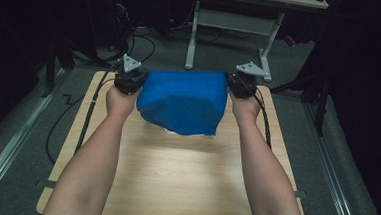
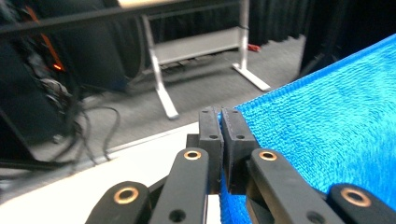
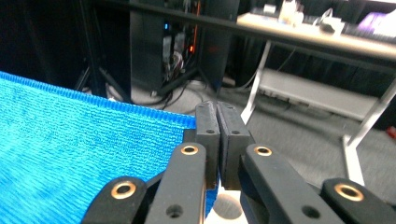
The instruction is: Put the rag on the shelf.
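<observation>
Cloths: one blue cloth [image 1: 184, 101], held up above the far half of the worktop and stretched between the two grippers; its lower edge hangs down toward the board, and a small pale patch shows just beneath that edge.
Grippers: two, one in each hand of the person, whose bare forearms enter from the near edge in the high view.
Left gripper [image 1: 136, 82]: at the cloth's left upper corner; in the left gripper view its fingers [image 2: 211, 128] stand pressed together with the cloth's corner pinched between them, the blue weave spreading away to one side.
Right gripper [image 1: 234, 84]: at the cloth's right upper corner; in the right gripper view its fingers [image 3: 207, 122] are likewise closed tight on the hemmed corner of the cloth.
Grey plates: two, one three-cornered plate on top of each gripper.
Cables: two black cables, one trailing from each gripper along the sides of the worktop.
Worktop [image 1: 184, 182]: one light wood-grain board with rounded corners; its near half lies bare.
Floor [image 1: 222, 54]: grey, with loose black cables lying at the far left.
Room: dark, hung with black curtains; one white-legged table [image 1: 233, 25] stands beyond the worktop, and equipment with small orange lights sits in the background.
</observation>
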